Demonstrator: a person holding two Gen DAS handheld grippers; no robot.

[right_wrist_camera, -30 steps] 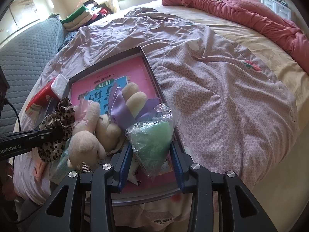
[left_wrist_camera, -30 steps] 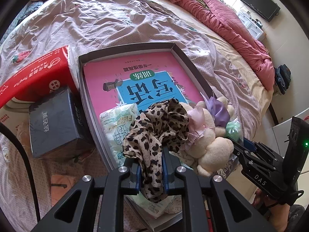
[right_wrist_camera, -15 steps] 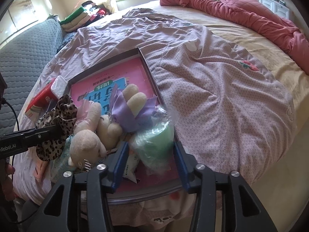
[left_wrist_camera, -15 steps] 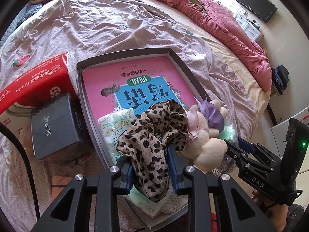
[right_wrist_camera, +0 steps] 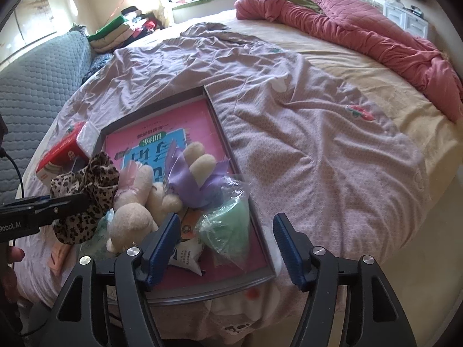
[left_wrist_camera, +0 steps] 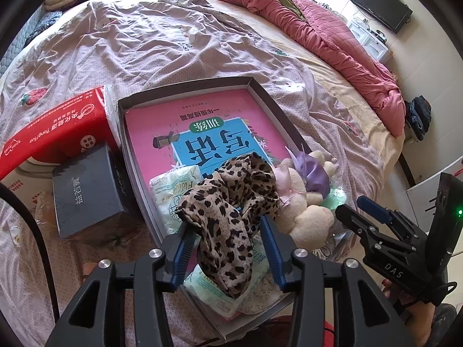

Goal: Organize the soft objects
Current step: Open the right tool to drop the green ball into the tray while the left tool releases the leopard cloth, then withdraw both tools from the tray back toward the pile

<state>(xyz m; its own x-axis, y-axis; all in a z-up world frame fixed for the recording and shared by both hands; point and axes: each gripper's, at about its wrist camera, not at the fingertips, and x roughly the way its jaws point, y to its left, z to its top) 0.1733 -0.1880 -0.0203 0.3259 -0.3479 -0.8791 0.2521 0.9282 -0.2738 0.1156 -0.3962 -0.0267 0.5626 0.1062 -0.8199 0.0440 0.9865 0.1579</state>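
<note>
A dark shallow tray (left_wrist_camera: 185,86) with a pink book in it lies on the bed. At its near end sit a leopard-print cloth (left_wrist_camera: 231,217), a cream plush toy (left_wrist_camera: 306,219) with a purple bow, and a green item in clear plastic (right_wrist_camera: 228,225). My left gripper (left_wrist_camera: 228,248) is open, its fingers either side of the cloth, which rests on a pale packet (left_wrist_camera: 173,190). My right gripper (right_wrist_camera: 225,245) is open and wide, pulled back from the green bag (left_wrist_camera: 335,199), which lies in the tray. The cloth (right_wrist_camera: 84,199) and plush (right_wrist_camera: 136,217) show in the right wrist view too.
A red tissue pack (left_wrist_camera: 55,133) and a dark box (left_wrist_camera: 86,193) sit left of the tray. A pink quilt (left_wrist_camera: 324,37) is heaped at the far right of the bed. Folded clothes (right_wrist_camera: 121,31) and a grey padded sofa (right_wrist_camera: 34,84) lie to the left.
Both grippers have opened. The left let go of the leopard cloth, the right let go of the green bag, and both have drawn back a little.
</note>
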